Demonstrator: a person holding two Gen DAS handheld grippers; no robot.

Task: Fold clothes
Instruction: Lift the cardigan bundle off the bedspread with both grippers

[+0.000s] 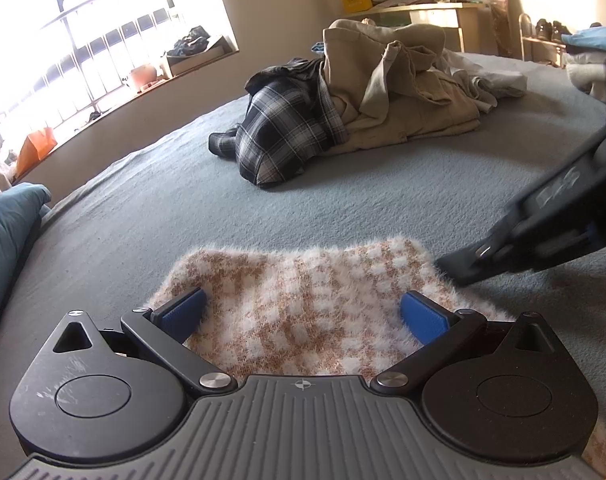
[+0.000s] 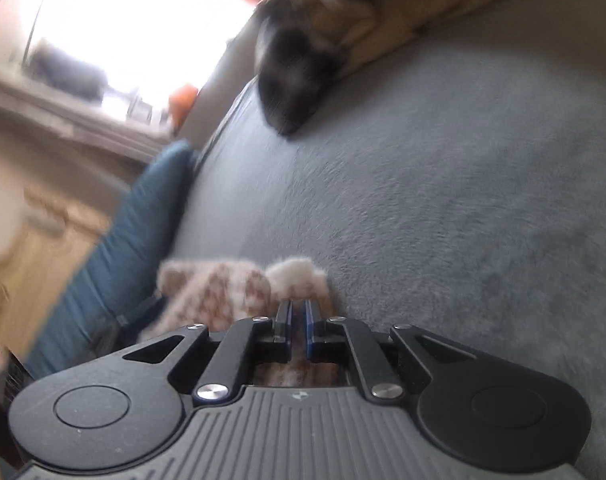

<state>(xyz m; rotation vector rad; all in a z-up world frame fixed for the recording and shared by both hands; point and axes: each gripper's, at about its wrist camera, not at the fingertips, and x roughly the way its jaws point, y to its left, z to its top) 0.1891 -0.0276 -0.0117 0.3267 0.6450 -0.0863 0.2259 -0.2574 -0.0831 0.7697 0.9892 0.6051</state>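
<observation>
Grey-blue bed cover (image 1: pixel 343 208), short napped pile, fills both views; bright barred window beyond it.

Left wrist view: left tongs (image 1: pixel 303 316) spread wide, blue pads (image 1: pixel 423 316) standing apart, nothing between them. They hover low over the fuzzy checked garment (image 1: pixel 303 300), which lies flat on the bed directly under and just ahead of the tongs. Knit is long-haired, cream and tan checks, edges feathery and soft. To the right of these tongs the right tongs (image 1: pixel 475 260) come in at a slant and meet the garment's far right corner. Well ahead lies a heap: a dark plaid shirt (image 1: pixel 279 136) slumped against crumpled beige clothes (image 1: pixel 407 88), thin woven cloth, creased. A teal pillow (image 1: pixel 7 232) sits to the left.

Right wrist view (motion-blurred): right tongs (image 2: pixel 299 320) clenched, blue pads almost touching, with a strip of the fuzzy garment (image 2: pixel 239 292) caught between them; the corner bunches into two soft lobes just ahead of the fingertips. Plaid shirt (image 2: pixel 291 80) and beige heap (image 2: pixel 383 0) far ahead, pillow (image 2: pixel 135 240) to the left.

Judgement: one corner is held, the other side is free. Whether a fold is being drawn over or a finished one is being squared, I cannot settle. Either way, a loose knit stretches; the held corner wants carrying level and slow, with the left tongs pinning or matching the opposite corner so the edges meet without dragging the pile on the cover.
</observation>
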